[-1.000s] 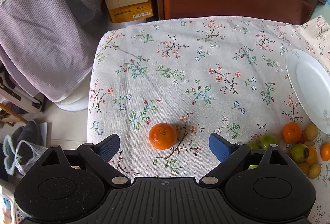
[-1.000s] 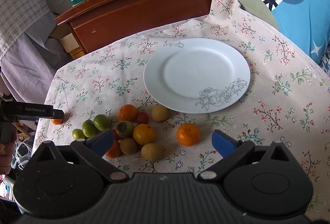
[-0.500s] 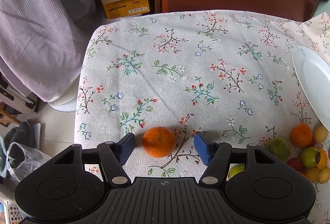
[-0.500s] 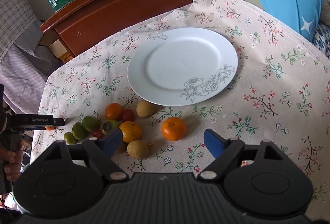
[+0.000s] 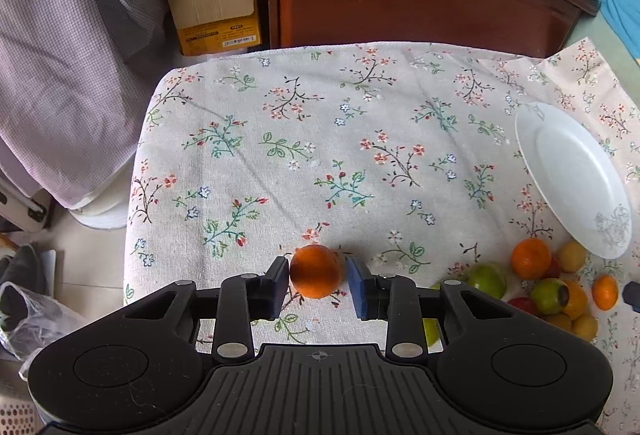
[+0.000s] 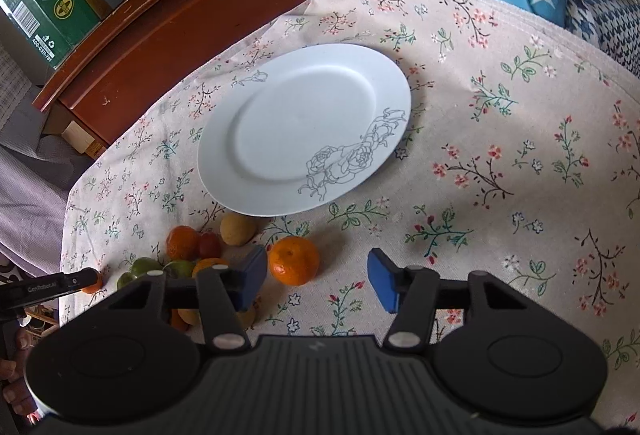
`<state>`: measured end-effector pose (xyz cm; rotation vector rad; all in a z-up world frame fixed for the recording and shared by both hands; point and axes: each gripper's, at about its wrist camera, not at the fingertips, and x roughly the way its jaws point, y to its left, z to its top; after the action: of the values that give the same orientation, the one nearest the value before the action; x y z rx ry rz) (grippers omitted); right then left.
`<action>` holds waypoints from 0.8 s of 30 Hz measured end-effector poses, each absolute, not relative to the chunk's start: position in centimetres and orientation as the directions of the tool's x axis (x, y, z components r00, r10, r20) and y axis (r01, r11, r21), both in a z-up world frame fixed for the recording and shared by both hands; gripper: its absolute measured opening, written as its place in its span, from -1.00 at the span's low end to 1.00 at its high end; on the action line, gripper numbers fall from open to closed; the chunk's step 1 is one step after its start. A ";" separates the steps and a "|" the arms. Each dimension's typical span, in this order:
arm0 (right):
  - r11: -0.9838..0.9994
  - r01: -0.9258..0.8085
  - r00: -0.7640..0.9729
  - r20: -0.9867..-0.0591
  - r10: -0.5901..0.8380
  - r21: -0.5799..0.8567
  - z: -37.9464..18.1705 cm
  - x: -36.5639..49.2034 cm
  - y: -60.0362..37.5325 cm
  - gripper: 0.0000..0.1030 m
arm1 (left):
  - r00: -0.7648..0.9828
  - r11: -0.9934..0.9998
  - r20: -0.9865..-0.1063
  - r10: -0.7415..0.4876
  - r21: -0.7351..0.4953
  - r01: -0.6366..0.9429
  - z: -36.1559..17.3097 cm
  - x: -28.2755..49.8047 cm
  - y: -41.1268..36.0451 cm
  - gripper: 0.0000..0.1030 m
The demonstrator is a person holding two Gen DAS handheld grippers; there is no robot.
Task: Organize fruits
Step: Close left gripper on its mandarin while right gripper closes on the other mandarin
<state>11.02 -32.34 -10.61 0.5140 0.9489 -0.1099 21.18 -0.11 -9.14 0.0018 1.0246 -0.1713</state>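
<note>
Your left claw is closing around a lone orange on the floral cloth of the bench; its left pad touches the fruit, while the right pad seems just short of it, though the blur there makes that hard to judge. Your right claw is also closing, still wide, with a second orange between its pads, just beside the left pad and well apart from the right. The white plate lies beyond that orange, with nothing on it. A cluster of green, yellow, red and orange fruit sits at the plate's near-left edge.
</note>
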 end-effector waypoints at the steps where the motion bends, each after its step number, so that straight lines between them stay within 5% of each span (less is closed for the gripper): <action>1: 0.876 0.311 0.585 -0.801 0.130 0.369 -10.7 11.1 -32.2 0.10 | 0.512 0.985 -0.845 -0.155 -0.091 0.147 -8.8 20.8 -0.1 -0.42; 8: 0.894 0.304 0.577 -0.810 0.101 0.329 -11.2 11.7 -31.5 0.10 | 0.517 0.970 -0.824 -0.233 -0.159 0.184 -7.6 18.3 -0.6 -0.42; 17: 0.904 0.289 0.576 -0.812 0.097 0.313 -11.8 12.2 -30.7 0.10 | 0.545 0.990 -0.826 -0.141 -0.118 0.077 -8.4 20.3 1.8 -0.39; 24: 0.935 0.226 0.588 -0.804 0.094 0.274 -12.1 12.5 -29.6 -0.38 | 0.515 0.994 -0.855 -0.070 -0.016 0.109 -10.9 21.1 0.4 -0.37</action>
<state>12.53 -29.56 -12.05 0.3691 0.9452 -0.0794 21.09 0.38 -10.95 0.0420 1.0246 -0.1078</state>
